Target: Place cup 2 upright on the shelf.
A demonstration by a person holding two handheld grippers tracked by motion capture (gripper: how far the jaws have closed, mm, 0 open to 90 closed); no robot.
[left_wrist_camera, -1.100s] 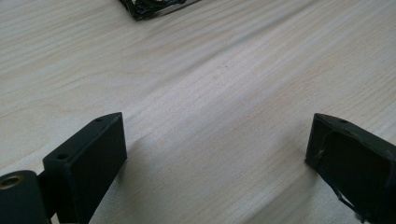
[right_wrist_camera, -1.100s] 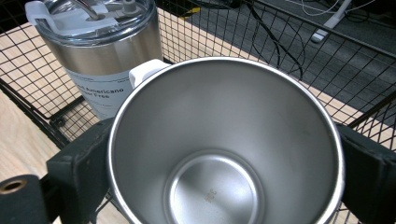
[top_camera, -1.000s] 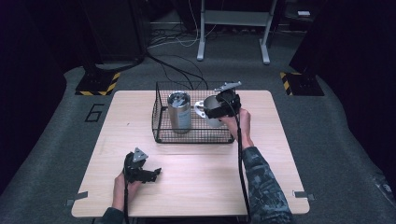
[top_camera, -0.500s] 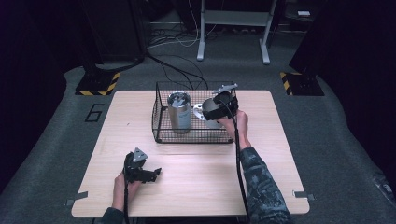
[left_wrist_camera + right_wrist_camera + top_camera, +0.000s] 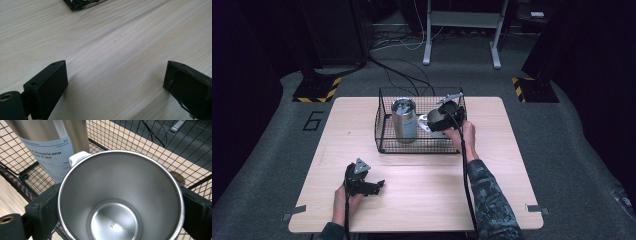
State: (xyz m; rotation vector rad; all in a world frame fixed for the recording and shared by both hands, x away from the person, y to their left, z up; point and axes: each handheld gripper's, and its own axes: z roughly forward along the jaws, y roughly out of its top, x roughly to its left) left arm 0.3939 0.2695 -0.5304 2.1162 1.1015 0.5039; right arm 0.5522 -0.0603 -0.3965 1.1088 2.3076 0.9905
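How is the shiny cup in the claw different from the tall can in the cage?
The cup is wide and open at the top, bare steel inside; the can is tall, narrow and closed on top. The cup has no label showing, while the can wears a pale printed label. The right claw grips the cup; the can stands by itself in the wire basket. Both are silvery metal.

Grey carpet floor [image 5: 272, 150], dark surroundings, wooden table [image 5: 502, 165], hazard-striped bases [image 5: 317, 90].

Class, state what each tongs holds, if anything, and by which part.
The right tongs clamp the steel cup across its outer wall, near the rim. The left tongs hold nothing.
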